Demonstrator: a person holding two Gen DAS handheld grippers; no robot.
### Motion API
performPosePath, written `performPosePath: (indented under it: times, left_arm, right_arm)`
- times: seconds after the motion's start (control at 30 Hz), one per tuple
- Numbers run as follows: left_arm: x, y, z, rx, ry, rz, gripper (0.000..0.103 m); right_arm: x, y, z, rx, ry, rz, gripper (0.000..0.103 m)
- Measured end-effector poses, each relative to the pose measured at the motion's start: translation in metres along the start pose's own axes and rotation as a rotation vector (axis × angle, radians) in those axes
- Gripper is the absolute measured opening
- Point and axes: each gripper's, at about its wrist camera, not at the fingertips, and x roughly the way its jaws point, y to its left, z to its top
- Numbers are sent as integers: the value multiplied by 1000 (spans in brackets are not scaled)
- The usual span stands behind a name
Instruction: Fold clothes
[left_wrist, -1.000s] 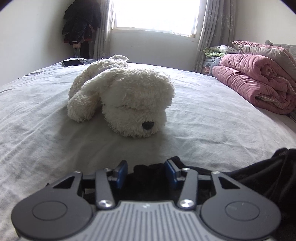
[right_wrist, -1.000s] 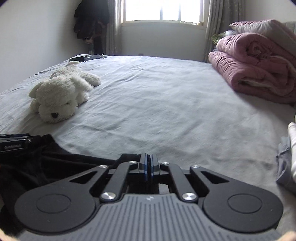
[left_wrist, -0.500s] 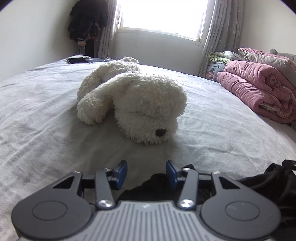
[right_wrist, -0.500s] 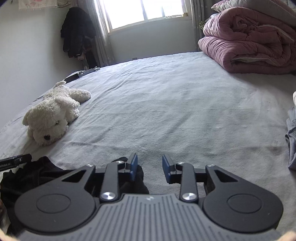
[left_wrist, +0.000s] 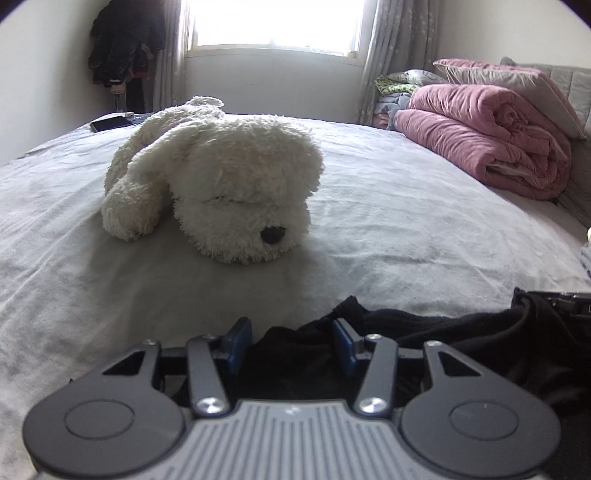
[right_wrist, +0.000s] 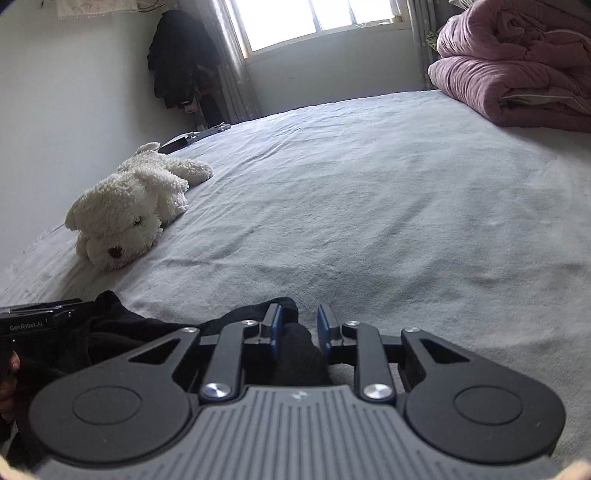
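Note:
A black garment (left_wrist: 461, 343) lies crumpled on the grey bed at the near edge. It also shows in the right wrist view (right_wrist: 110, 332). My left gripper (left_wrist: 291, 341) is open, with a bunch of the black cloth lying between its blue pads. My right gripper (right_wrist: 299, 328) is open too, with a fold of the same garment (right_wrist: 295, 350) sitting between its fingers. The left gripper's body (right_wrist: 33, 319) shows at the left edge of the right wrist view, and the right gripper's body (left_wrist: 569, 302) at the right edge of the left wrist view.
A white plush dog (left_wrist: 221, 177) lies on the bed just beyond the garment, also seen in the right wrist view (right_wrist: 129, 206). A rolled pink quilt (left_wrist: 487, 140) and pillows sit at the right. A dark device (left_wrist: 110, 122) lies at the far left corner.
My right gripper has opened from shut and let go of the black cloth. Both grippers have shifted slightly over the garment; the left stayed open.

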Motion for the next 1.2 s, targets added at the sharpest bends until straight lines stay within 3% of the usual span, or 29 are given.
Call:
performPosePath:
  times: [0.07, 0.17, 0.3, 0.47, 0.63, 0.87, 1.03, 1.2]
  left_arm:
    - [0, -2, 0, 27, 6, 10, 37]
    - [0, -3, 1, 16, 18, -6, 6]
    - [-2, -7, 4, -20, 10, 26, 4]
    - [-10, -24, 13, 15, -52, 72, 4]
    - [-12, -38, 38, 22, -133, 89, 4]
    - [31, -60, 61, 66, -134, 131, 4]
    - [60, -63, 49, 61, -16, 157, 5]
    - [56, -50, 38, -22, -31, 112, 8]
  right_arm:
    - [0, 9, -2, -62, 9, -11, 11]
    - [-2, 17, -3, -117, -2, -53, 6]
    - [-14, 22, -3, -216, -77, -193, 5]
    - [-35, 2, 8, -178, -188, -236, 5]
    - [-48, -3, 12, -212, -308, -341, 5]
    - [-27, -9, 6, -321, -304, -429, 5]
    - [-18, -12, 3, -341, -209, -368, 5]
    - [-28, -12, 8, -285, -142, -203, 5]
